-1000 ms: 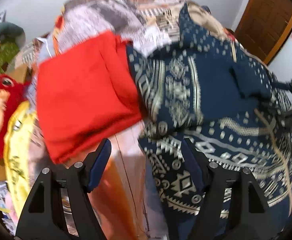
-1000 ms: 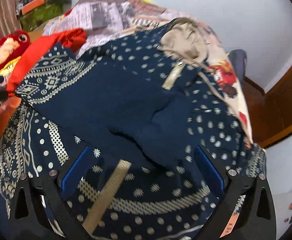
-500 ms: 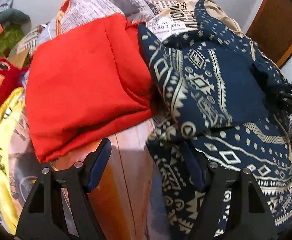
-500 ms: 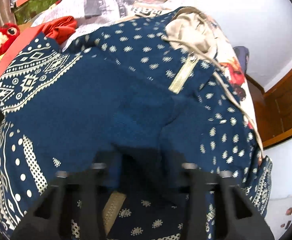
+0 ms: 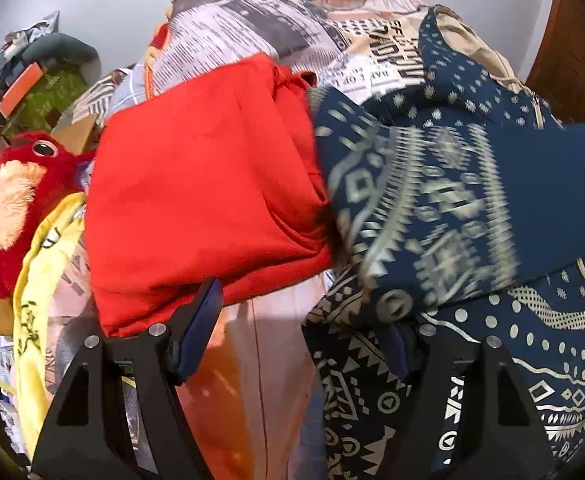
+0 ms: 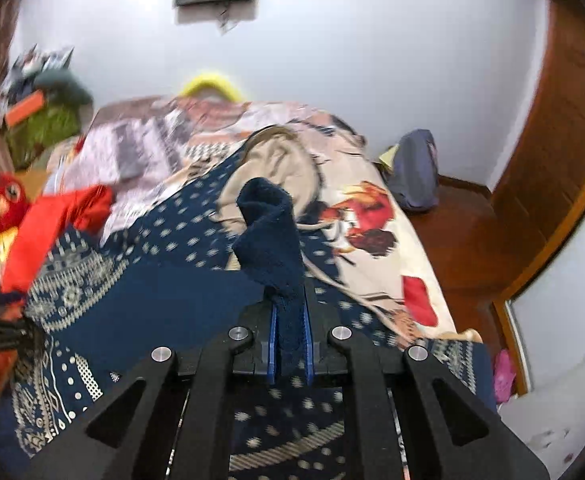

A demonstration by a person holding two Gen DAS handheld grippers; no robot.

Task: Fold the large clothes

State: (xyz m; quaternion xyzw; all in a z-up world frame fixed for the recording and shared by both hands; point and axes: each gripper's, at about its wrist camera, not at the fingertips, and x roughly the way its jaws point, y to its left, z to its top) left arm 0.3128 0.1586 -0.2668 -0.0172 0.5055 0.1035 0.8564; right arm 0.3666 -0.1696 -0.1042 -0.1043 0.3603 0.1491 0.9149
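Observation:
A navy hoodie (image 5: 452, 220) with a cream pattern lies spread on the bed, its beige-lined hood (image 6: 268, 164) at the far end. My right gripper (image 6: 290, 316) is shut on a plain navy sleeve cuff (image 6: 268, 232), which sticks up past the pads, lifted off the hoodie body. In the left wrist view that sleeve stretches up to the right, blurred. My left gripper (image 5: 296, 308) stands open low over the bedsheet at the hoodie's left edge. Its right finger is partly covered by the hem, and nothing is pinched. A folded red garment (image 5: 204, 200) lies just left of the hoodie.
The bed carries a newspaper-print sheet (image 5: 252, 28). A red plush toy (image 5: 16, 208) and a yellow cloth (image 5: 40, 280) sit at its left side. A grey-blue bag (image 6: 416, 176) rests on the wooden floor by the wall, next to a wooden door (image 6: 564, 152).
My right gripper went from wide open over the hoodie to shut on the sleeve cuff, then rose with it. The left gripper stayed open and sank slightly.

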